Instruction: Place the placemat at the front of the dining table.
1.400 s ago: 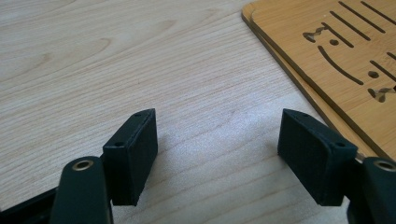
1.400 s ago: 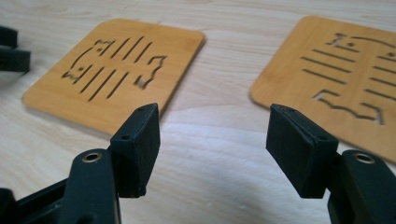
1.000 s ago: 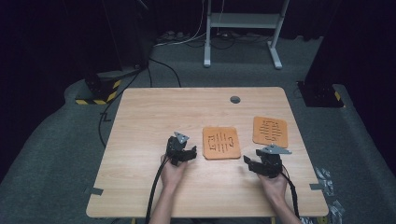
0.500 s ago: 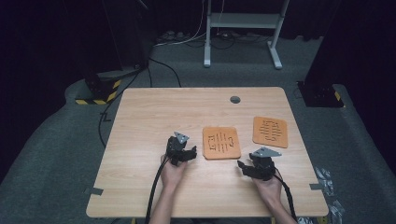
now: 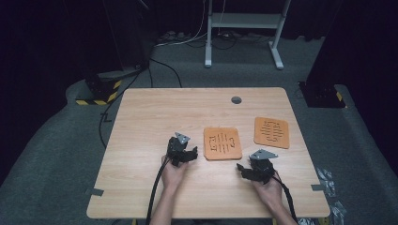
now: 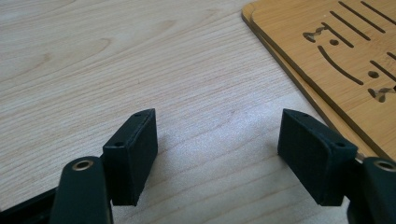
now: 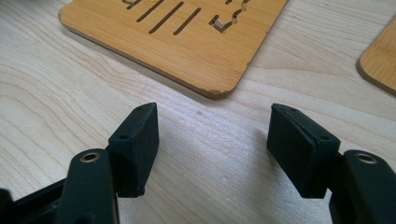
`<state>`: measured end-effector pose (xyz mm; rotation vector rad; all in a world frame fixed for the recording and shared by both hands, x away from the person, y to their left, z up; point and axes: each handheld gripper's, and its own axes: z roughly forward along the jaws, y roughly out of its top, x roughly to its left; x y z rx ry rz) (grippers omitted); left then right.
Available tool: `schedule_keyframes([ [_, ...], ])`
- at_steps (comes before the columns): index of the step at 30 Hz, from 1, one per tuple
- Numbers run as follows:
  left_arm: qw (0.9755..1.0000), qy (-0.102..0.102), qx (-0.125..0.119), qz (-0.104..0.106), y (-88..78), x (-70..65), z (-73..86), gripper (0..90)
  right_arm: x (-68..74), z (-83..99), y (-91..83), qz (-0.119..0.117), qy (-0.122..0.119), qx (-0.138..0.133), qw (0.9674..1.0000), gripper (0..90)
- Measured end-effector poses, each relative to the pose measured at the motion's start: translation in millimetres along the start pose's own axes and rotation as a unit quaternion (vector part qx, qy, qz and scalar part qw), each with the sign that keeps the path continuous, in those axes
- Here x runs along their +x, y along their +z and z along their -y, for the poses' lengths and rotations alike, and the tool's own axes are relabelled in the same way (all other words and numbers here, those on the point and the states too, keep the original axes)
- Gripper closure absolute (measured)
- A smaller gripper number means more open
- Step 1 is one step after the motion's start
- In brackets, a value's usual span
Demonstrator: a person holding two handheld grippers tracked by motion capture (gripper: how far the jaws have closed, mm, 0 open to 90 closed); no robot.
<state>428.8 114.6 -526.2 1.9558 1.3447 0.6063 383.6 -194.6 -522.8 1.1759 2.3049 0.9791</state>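
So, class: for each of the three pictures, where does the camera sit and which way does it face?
High view: above the near side, looking forward and down on the pale wooden table; forearms, left gripper, right gripper.
Left gripper view: rides that gripper, looking along open jaws.
Right gripper view: likewise, jaws open.
Shared by all: the nearer slotted orange bamboo mat.

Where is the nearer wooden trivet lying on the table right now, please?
In the high view, the nearer trivet lies flat between the left gripper and right gripper, with the second trivet beyond on its right.

High view overhead facing forward, 2 gripper views close, sharing near coaster (image 5: 222, 143)
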Motion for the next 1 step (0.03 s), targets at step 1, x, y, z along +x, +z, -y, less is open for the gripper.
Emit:
schedule_keyframes([
  [1,1.0000,0.000,0.000,0.000,0.0,-0.1,0.0,28.7,0.0,0.5,-0.3,-0.001,-0.001,0.001,1.0000,31.9],
])
